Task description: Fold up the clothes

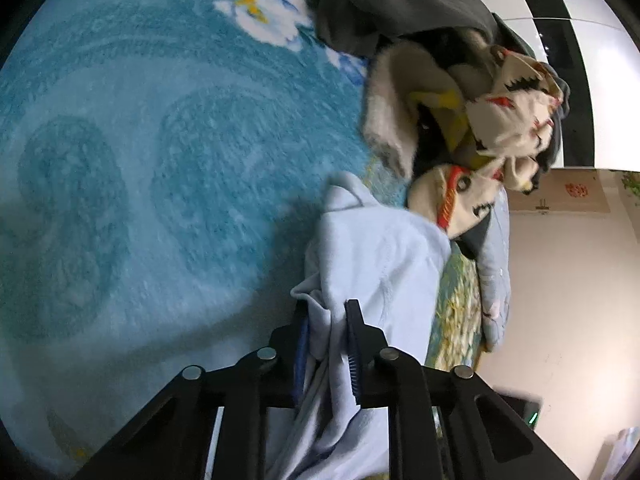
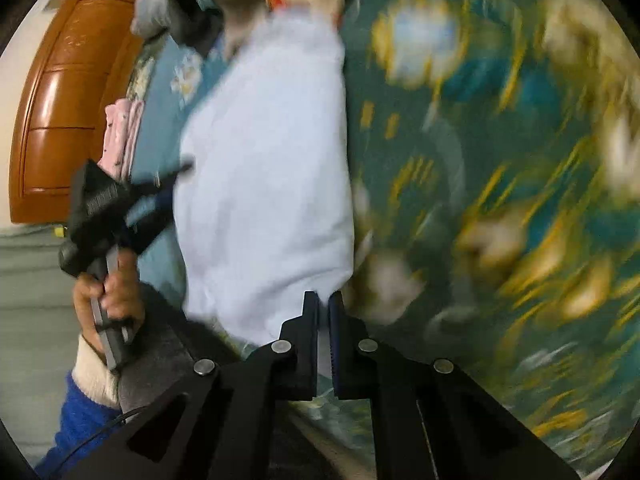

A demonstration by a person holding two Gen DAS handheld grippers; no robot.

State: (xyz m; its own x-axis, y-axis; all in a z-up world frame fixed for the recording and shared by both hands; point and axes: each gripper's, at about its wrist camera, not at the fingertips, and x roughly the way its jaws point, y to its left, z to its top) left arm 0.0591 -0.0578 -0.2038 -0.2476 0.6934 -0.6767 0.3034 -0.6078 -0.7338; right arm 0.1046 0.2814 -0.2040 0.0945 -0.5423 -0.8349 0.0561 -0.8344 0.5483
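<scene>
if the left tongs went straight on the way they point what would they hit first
The left tongs, shut on the light blue garment, would likely push through it and meet the pile of clothes beyond; depth is unclear.

Teal swirl-patterned bed cover (image 1: 160, 160), heaped clothes pile (image 1: 460, 92), pale-blue garment (image 1: 380, 248)

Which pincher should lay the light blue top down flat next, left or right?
Probably the left gripper: it has a thick bunch of the light blue top over open blanket. The right gripper pinches only an edge.
</scene>
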